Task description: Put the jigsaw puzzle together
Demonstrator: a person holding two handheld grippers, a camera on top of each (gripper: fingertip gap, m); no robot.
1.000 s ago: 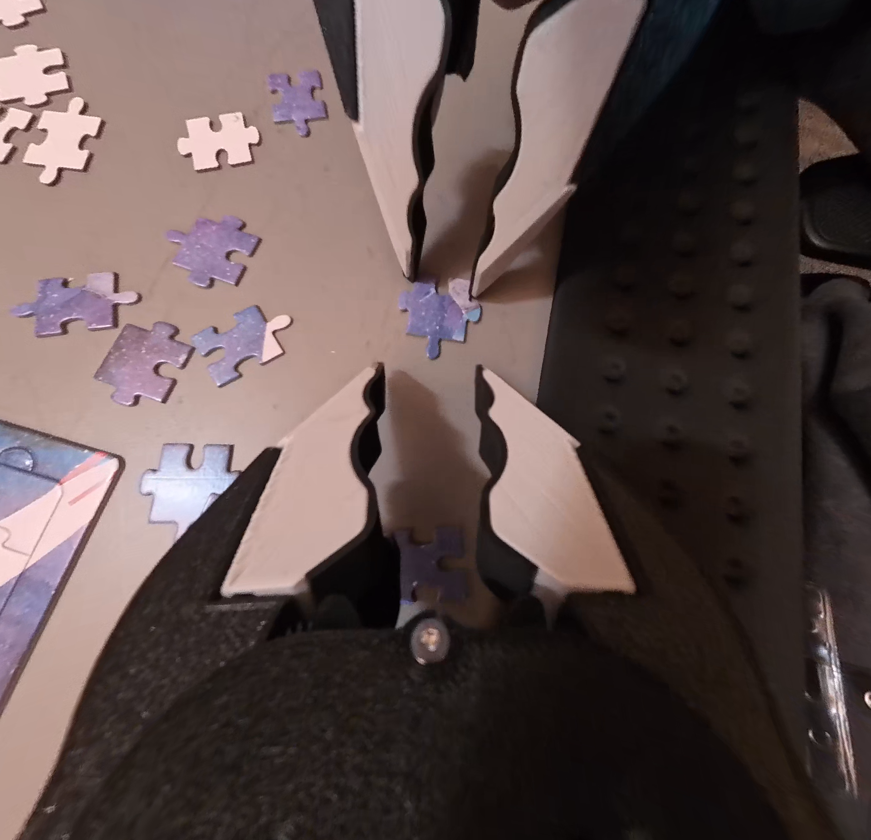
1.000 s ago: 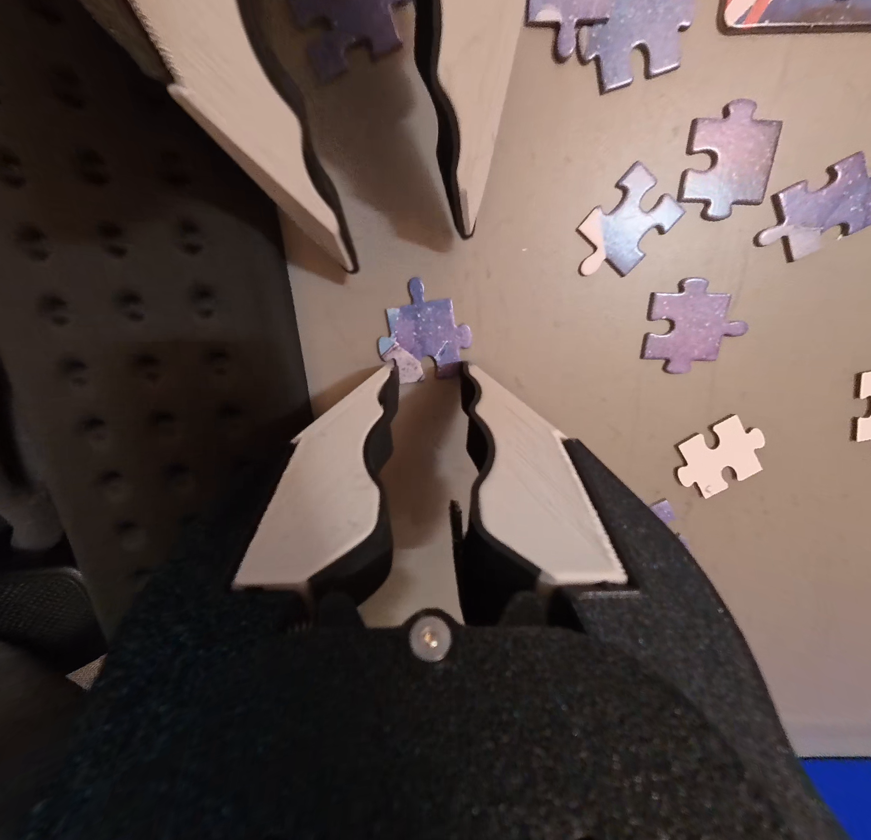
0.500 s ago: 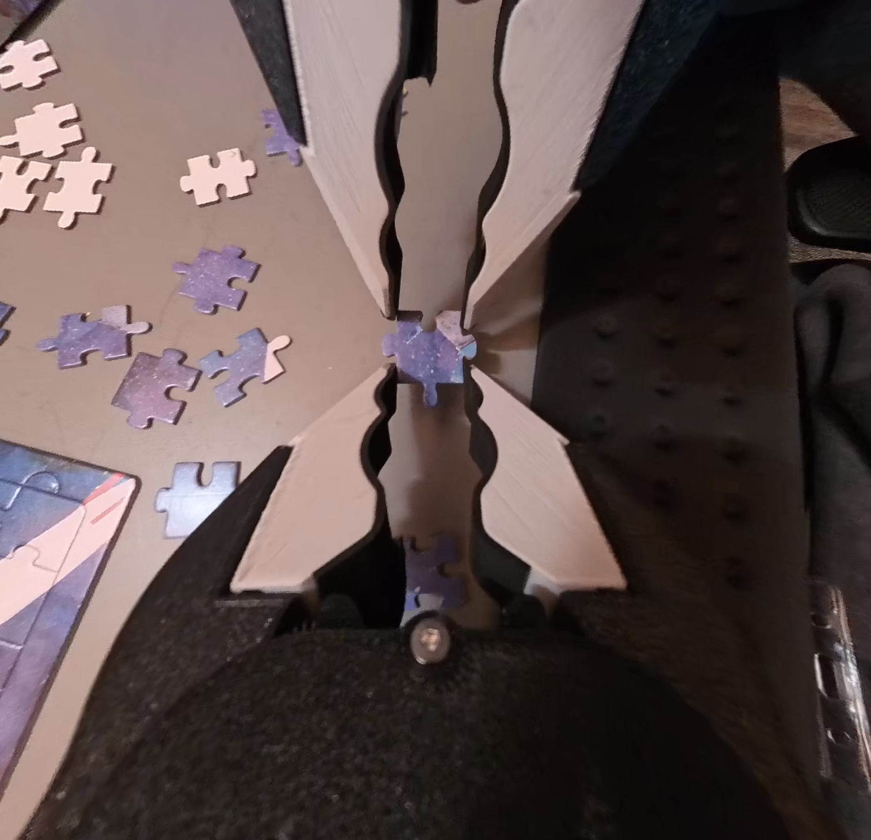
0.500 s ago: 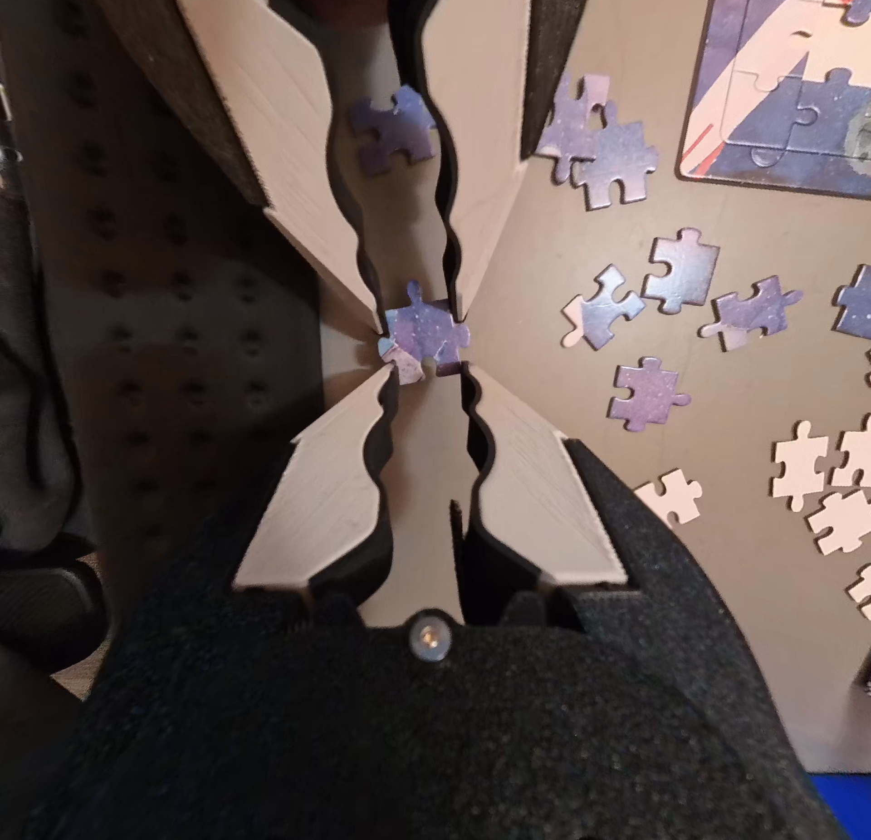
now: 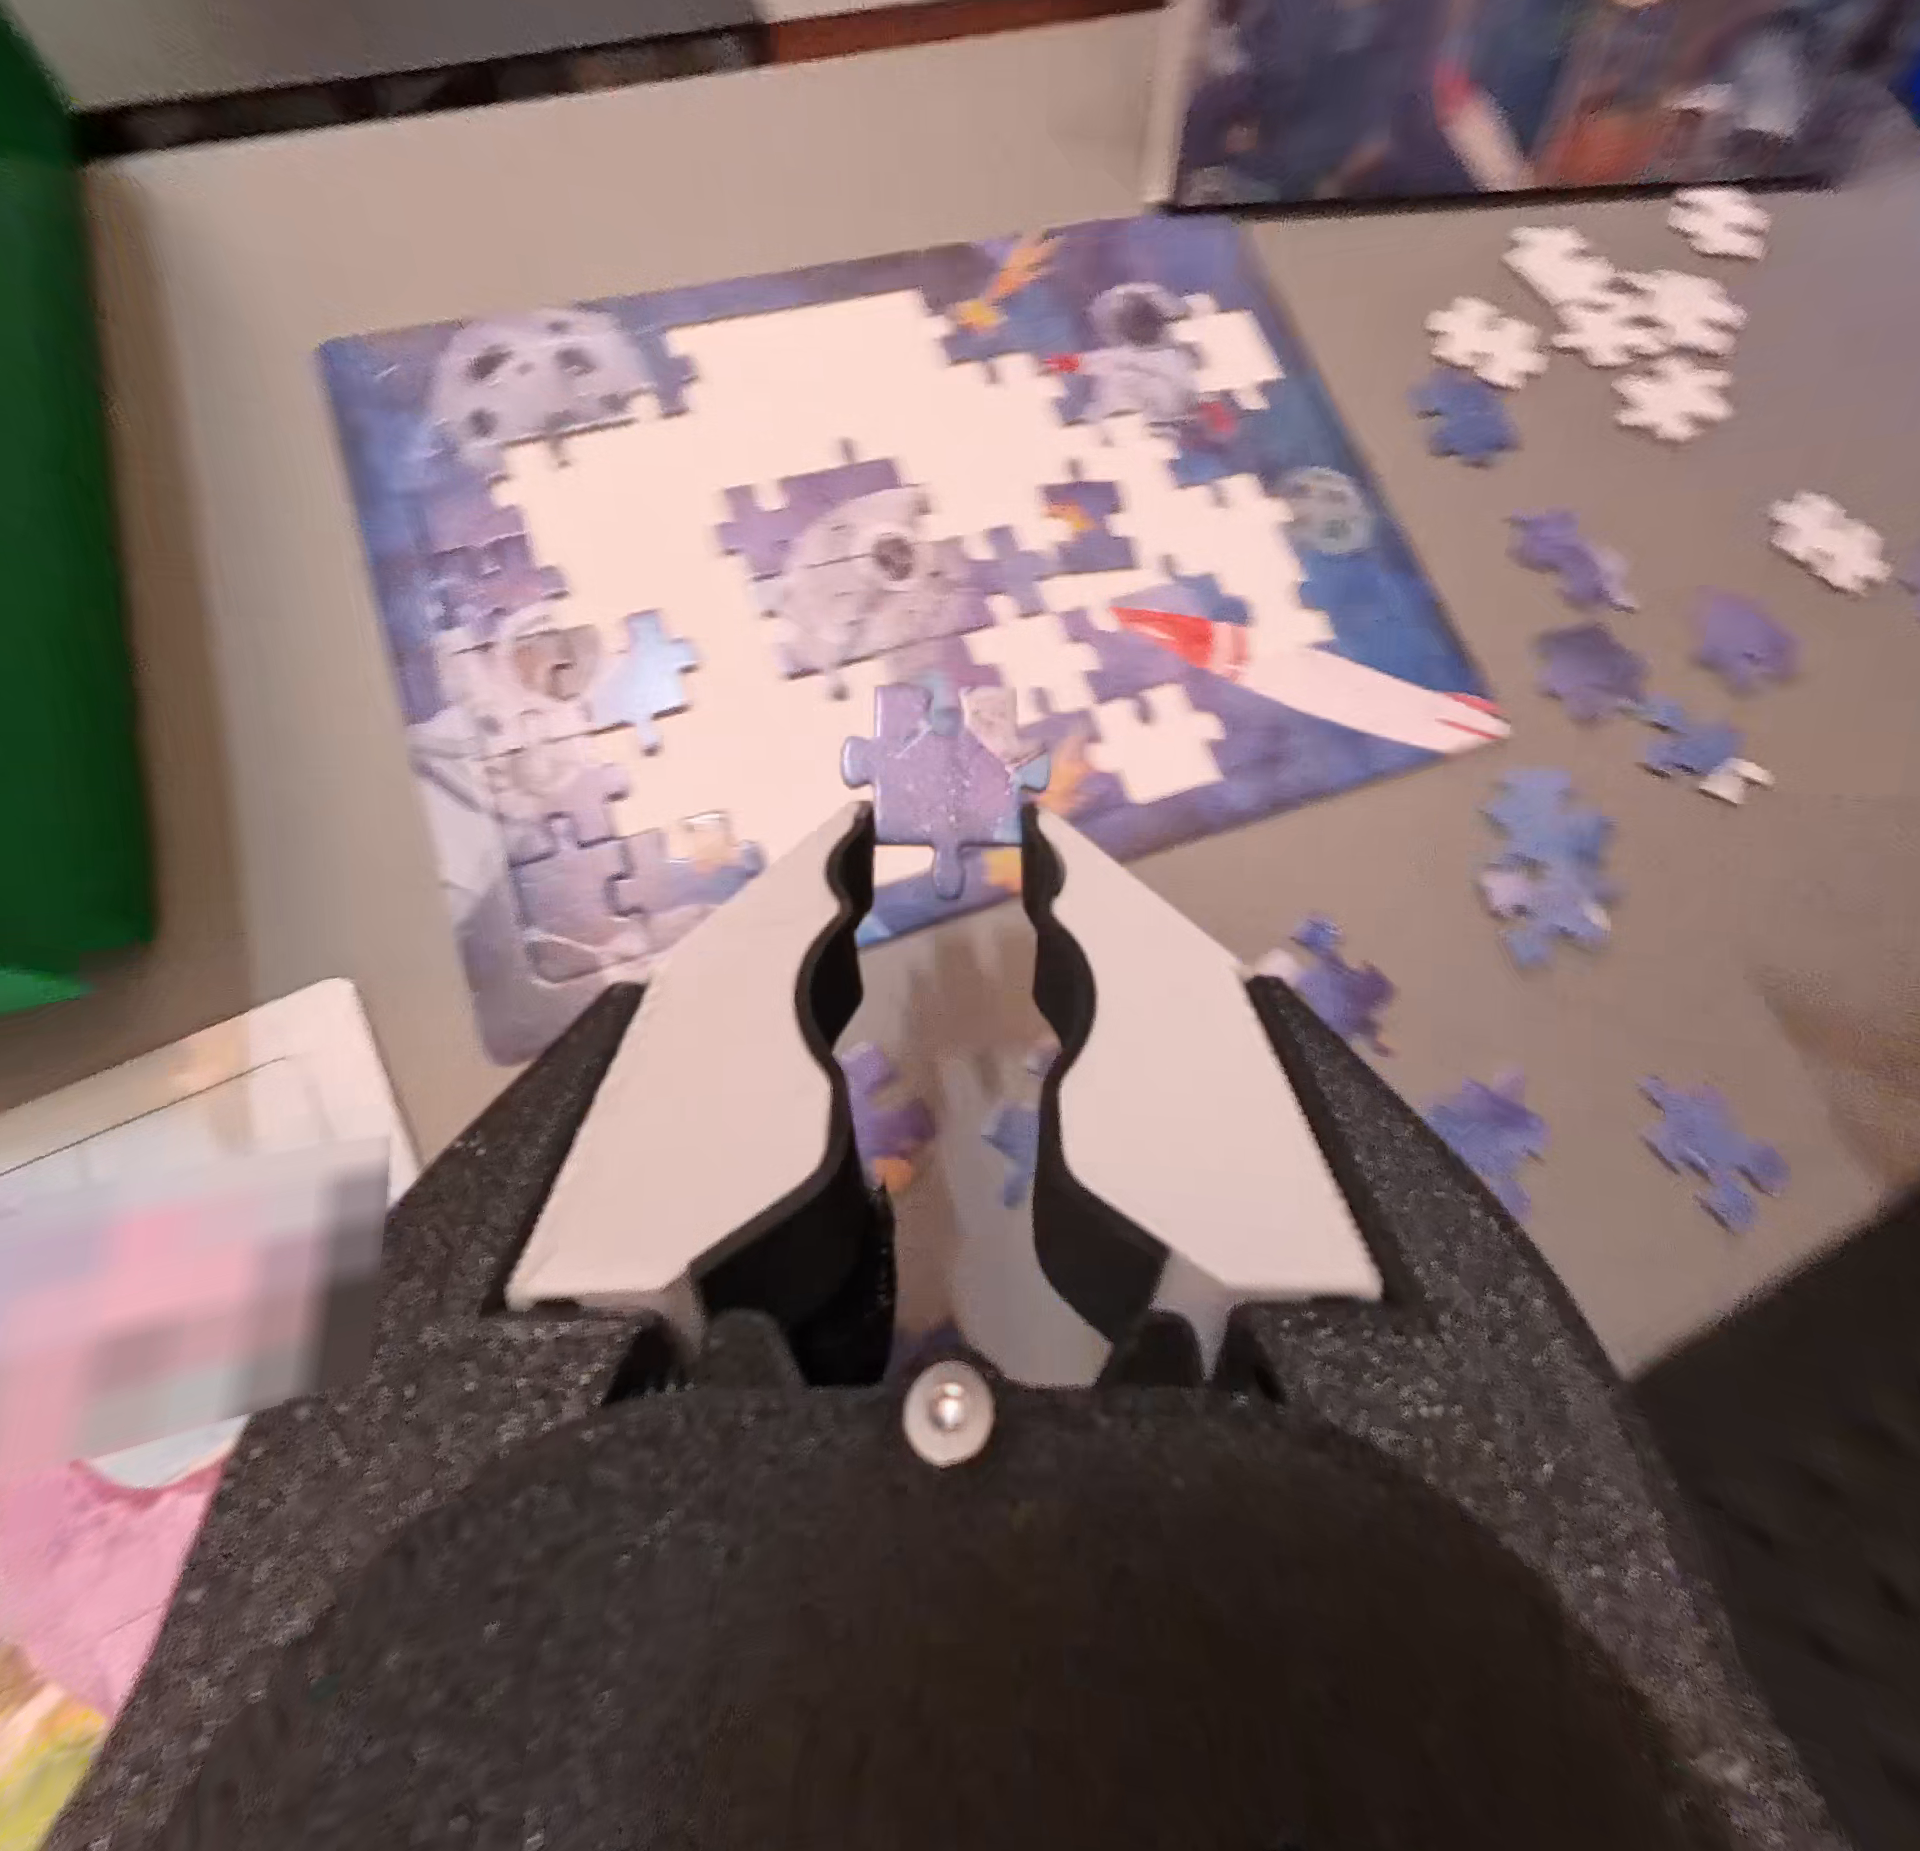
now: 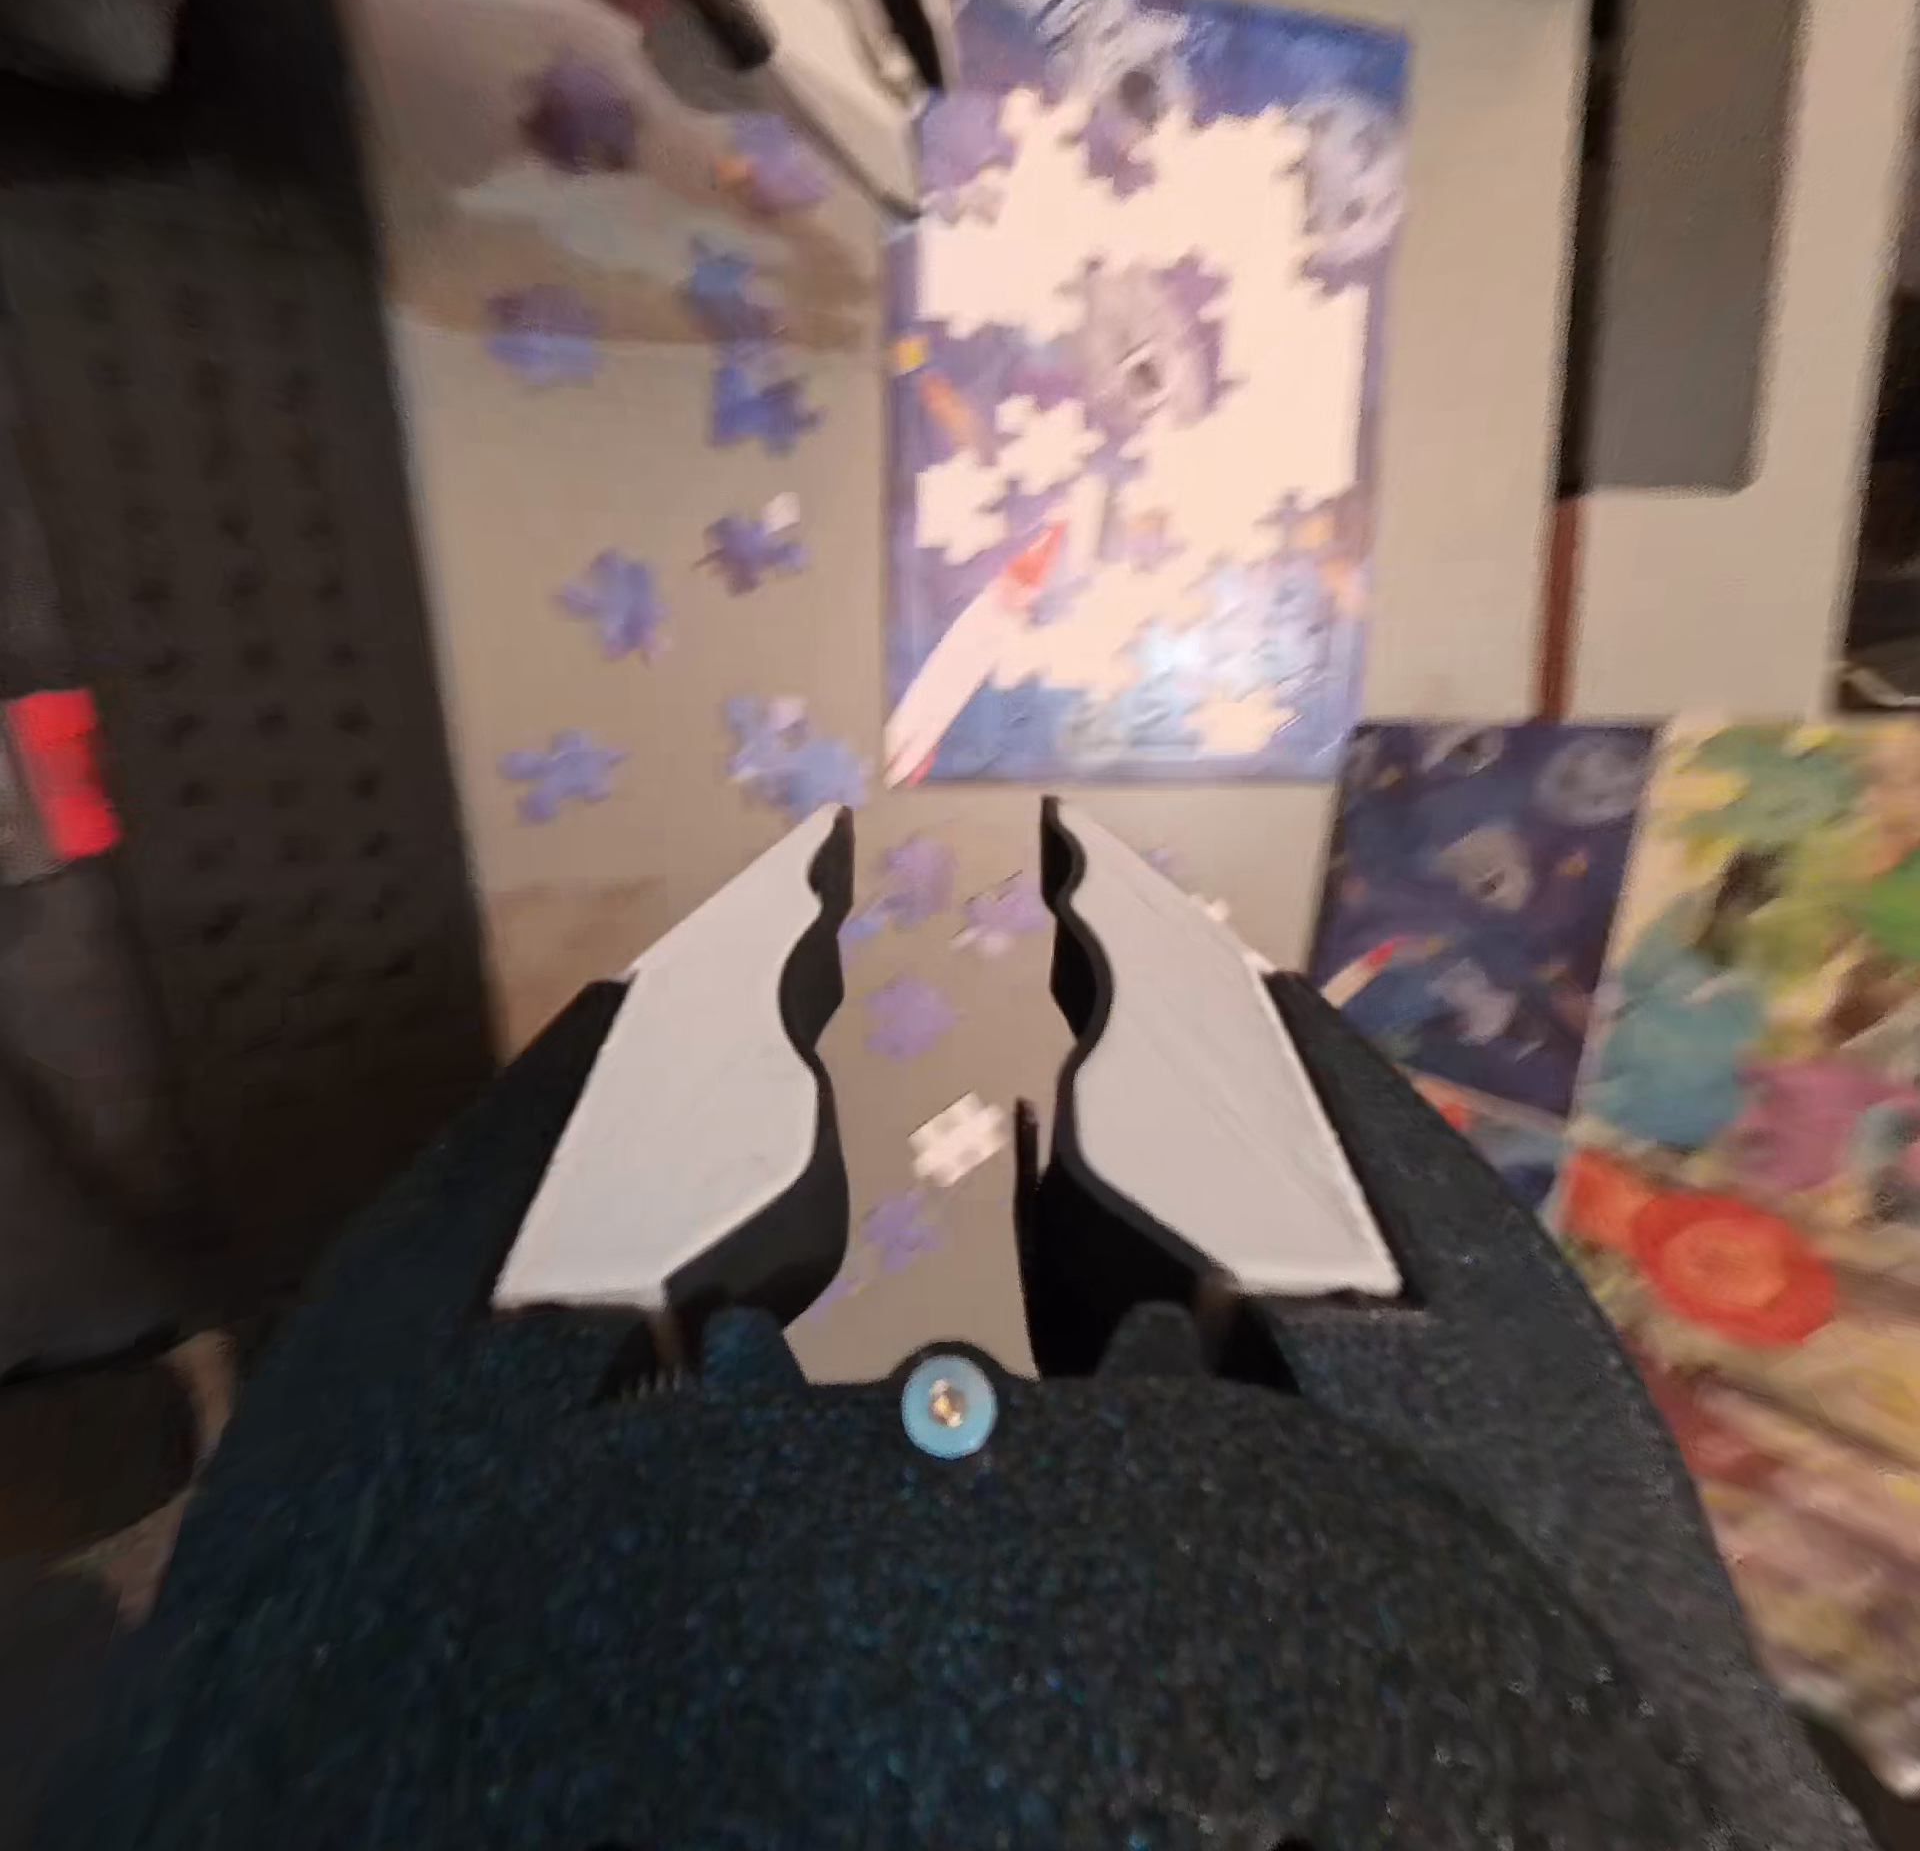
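Where the two pale fingertips of the left gripper meet it, a purple puzzle piece is pinched by its lower edge and held up off the table, its knobs sticking out to either side, at the middle of the left wrist frame. Behind it, filling the centre and upper part of that frame, lies the jigsaw board, its space picture partly filled in (large white gaps show in the middle and near the lower right of the board). Loose pieces are scattered on the grey table along the right side of the frame, purple ones lower, white-backed ones toward the upper right. A green bin stands at the left edge, and a dark printed box picture leans at the upper right.

In the right wrist view, which is blurred, the right gripper holds nothing; its fingers stand apart with a clear gap between the tips, raised above the table. The board appears in the upper centre, purple pieces to its left, and colourful printed sheets fill the lower right.
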